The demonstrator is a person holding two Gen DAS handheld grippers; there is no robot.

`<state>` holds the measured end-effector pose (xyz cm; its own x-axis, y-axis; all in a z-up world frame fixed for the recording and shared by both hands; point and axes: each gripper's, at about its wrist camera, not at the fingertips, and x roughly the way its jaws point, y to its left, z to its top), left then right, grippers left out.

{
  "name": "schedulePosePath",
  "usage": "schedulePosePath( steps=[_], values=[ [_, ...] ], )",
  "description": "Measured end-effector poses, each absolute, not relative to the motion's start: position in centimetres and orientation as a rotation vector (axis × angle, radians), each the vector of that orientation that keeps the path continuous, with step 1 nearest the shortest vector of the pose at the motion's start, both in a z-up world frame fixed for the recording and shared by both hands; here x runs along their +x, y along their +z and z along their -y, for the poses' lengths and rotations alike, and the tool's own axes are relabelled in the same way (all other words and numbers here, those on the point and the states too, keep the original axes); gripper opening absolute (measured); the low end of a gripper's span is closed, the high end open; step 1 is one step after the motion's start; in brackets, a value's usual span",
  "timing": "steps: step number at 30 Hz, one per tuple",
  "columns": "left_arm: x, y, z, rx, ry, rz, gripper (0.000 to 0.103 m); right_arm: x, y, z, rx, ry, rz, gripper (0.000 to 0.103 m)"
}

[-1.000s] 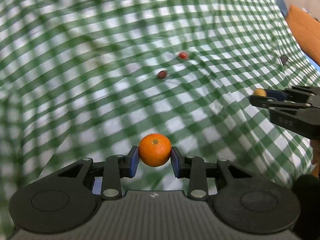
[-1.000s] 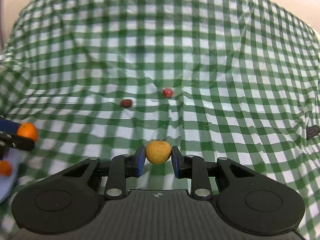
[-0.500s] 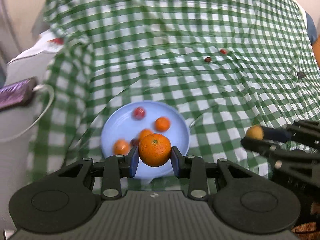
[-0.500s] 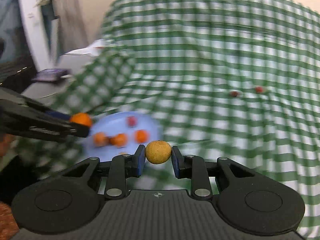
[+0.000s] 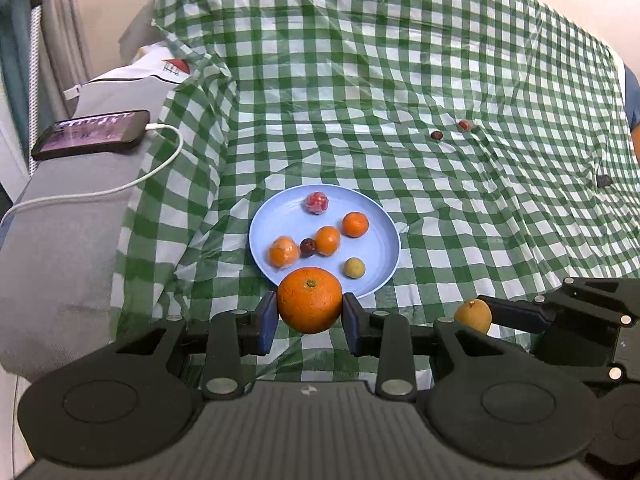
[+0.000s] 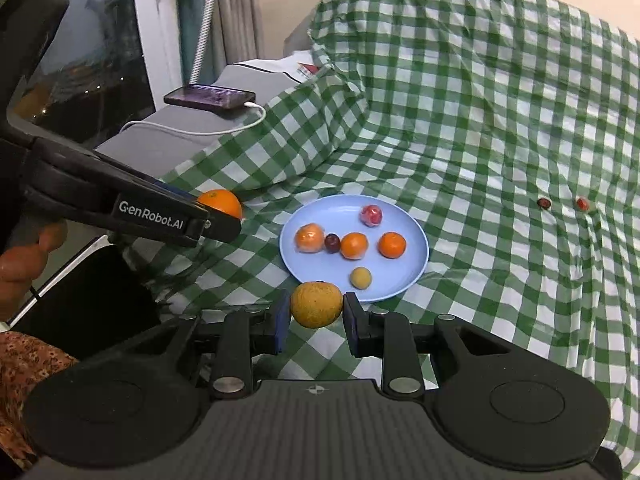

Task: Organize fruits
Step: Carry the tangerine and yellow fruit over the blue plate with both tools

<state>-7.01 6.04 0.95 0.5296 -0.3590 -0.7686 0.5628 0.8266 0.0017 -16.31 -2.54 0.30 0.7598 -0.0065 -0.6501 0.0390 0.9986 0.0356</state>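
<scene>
Nearest in the left wrist view: left gripper point(image 5: 310, 322), fingers point(image 5: 267, 326) pinched narrow on a mandarin point(image 5: 309, 300), pads on opposite sides, stem end up, so nothing slips in carriage. Same arrangement in the right wrist view: right gripper point(image 6: 316, 325), fingers point(image 6: 282, 322) drawn nearly together on a small yellowish-brown fruit point(image 6: 317, 304), gripped across its middle. Both held above the checked cloth point(image 5: 400, 80) just short of the near rim of the blue plate point(image 5: 280, 212), both angled downward toward it; probably a carry for a drop onto the plate, one fruit per gripper to save a trip.

Just beyond, on the plate: three mandarins, two of them in clear wrap, a dark red plum-like fruit point(image 5: 307, 247) touching the wrapped pair, a wrapped red fruit point(image 5: 317, 203) at the far edge, a small yellow one point(image 5: 354, 268) near the front. Gathered there as the collecting spot, with bare blue left at the left and front for more.

Farther back and to the right, well apart from the plate: two small red fruits point(image 5: 437, 135) close together on the cloth, apparently not yet collected.

Off to the left, on a grey ledge: a phone point(image 5: 92, 134) with a white charging cable, clear of the work.
</scene>
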Motion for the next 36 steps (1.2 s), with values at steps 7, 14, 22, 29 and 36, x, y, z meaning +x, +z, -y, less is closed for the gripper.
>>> schedulePosePath(
  steps=[7,14,22,29,36],
  values=[
    [-7.25,1.3,-6.69,0.235,-0.557,-0.834,0.038,-16.79,0.89,1.91,0.028,-0.03,-0.694,0.029],
    [-7.33,1.45,-6.78,0.228,-0.561,-0.828,0.038,-16.87,1.03,1.82,0.026,-0.034,-0.693,0.029],
    [-7.3,1.44,-6.77,0.229,-0.562,-0.828,0.038,-16.78,0.97,1.88,0.027,-0.033,-0.696,0.029],
    [-7.22,1.36,-6.81,0.227,-0.56,-0.829,0.038,-16.62,0.79,1.91,0.029,-0.033,-0.702,0.029],
    [-6.7,1.16,-6.57,0.219,-0.554,-0.844,0.038,-16.34,0.55,2.0,0.031,-0.03,-0.715,0.029]
  ],
)
